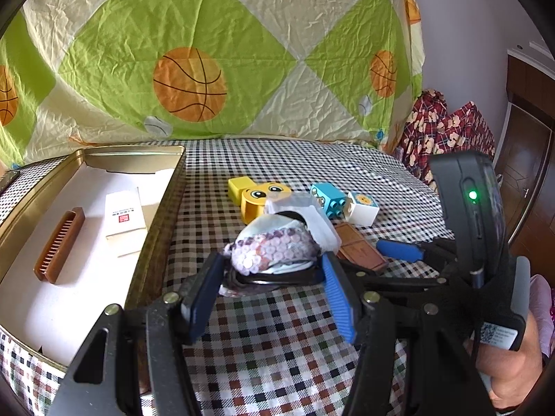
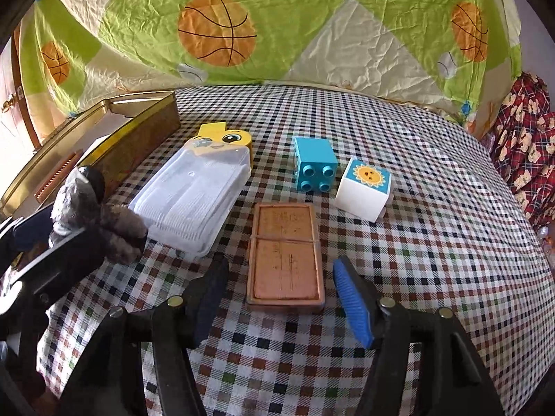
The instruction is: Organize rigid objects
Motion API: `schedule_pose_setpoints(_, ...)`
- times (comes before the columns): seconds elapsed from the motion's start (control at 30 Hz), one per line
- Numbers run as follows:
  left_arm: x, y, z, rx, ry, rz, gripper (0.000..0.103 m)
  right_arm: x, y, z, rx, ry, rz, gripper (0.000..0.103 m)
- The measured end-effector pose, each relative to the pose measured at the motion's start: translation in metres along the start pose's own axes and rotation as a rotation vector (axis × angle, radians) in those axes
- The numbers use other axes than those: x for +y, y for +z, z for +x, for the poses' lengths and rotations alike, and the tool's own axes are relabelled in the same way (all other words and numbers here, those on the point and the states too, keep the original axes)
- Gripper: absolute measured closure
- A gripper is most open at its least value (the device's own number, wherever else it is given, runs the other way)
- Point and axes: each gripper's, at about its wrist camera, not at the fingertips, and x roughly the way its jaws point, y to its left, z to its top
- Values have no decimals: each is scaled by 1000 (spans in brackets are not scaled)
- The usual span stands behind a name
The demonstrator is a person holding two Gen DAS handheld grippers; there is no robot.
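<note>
My left gripper (image 1: 270,277) is shut on a soft pouch of pale beads (image 1: 274,249), held just above the checked cloth beside the gold tin (image 1: 163,208). In the right wrist view the same pouch (image 2: 86,204) shows at the left edge. My right gripper (image 2: 281,289) stands open, its pads on either side of a flat brown case (image 2: 286,256) without touching it. Behind the case lie a clear plastic box (image 2: 194,194), a yellow face block (image 2: 222,138), a blue studded block (image 2: 314,163) and a white sun block (image 2: 364,187).
The tin holds a brown comb (image 1: 59,246) and a small white carton (image 1: 125,215) on white lining. A basketball-print sheet (image 1: 190,83) hangs behind the table. Red patterned fabric (image 1: 447,128) sits at the far right. A hand (image 1: 510,367) grips the right tool.
</note>
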Motion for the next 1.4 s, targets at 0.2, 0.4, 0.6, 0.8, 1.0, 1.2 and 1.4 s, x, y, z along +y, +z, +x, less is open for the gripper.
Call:
schedule_pose_setpoints(0.2, 1, 0, -1, -3, -7, 1, 45, -10, -4, -2, -2, 86, 46, 55)
schedule_pose_setpoints(0.4, -1, 0, -3, -10, -11, 8, 45, -8, -14, -14, -56, 114, 53, 55)
schedule_pose_setpoints(0.6, -3, -1, -6, -28, -10, 10, 45, -8, -18, -31, -162, 158, 50, 55)
schedule_pose_setpoints(0.8, -3, -1, -10, -57, -11, 15, 45, -4, -22, -43, -241, 129, 30, 55)
schedule_pose_setpoints(1.0, -3, -2, -15, -85, -7, 20, 45, -4, -26, -48, -284, 135, 28, 55)
schedule_pose_setpoints(1.2, -4, -3, -21, -118, 2, 28, 45, -2, -30, -56, -335, 131, 22, 55)
schedule_pose_setpoints(1.4, -4, -4, -26, -151, 9, 33, 45, -2, -33, -60, -371, 128, 23, 55)
